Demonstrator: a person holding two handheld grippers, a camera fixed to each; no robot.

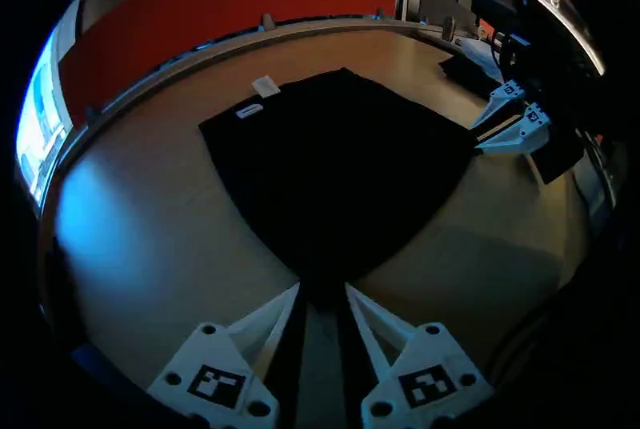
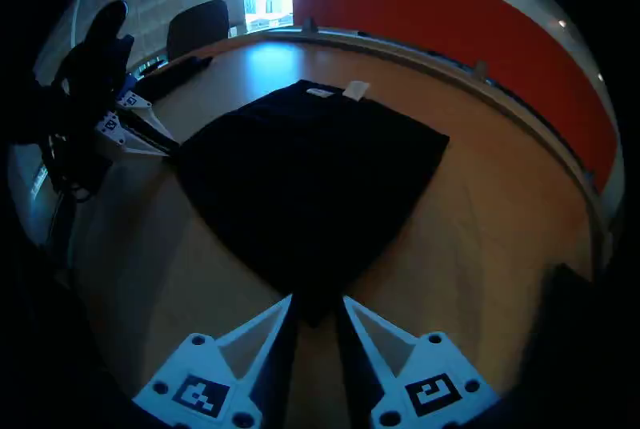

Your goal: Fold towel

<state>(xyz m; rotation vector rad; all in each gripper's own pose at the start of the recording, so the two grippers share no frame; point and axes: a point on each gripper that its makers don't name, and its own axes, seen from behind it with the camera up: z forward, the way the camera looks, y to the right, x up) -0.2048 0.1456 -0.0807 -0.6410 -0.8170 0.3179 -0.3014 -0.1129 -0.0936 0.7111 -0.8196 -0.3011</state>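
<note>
Two towel (image 1: pixel 336 165) corners sit between near-closed fingers of left gripper (image 1: pixel 322 293) & right gripper (image 2: pixel 318 305), pinch can't tell; prob. fold's start, next needs firm grip, lift twd towel's far edge

towel (image 1: pixel 336 173) corners shadowed at left gripper (image 1: pixel 322 288), right gripper (image 2: pixel 317 299); contact unclear

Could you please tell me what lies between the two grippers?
The black towel, spread on the table, covers that stretch, as both views show.
</note>
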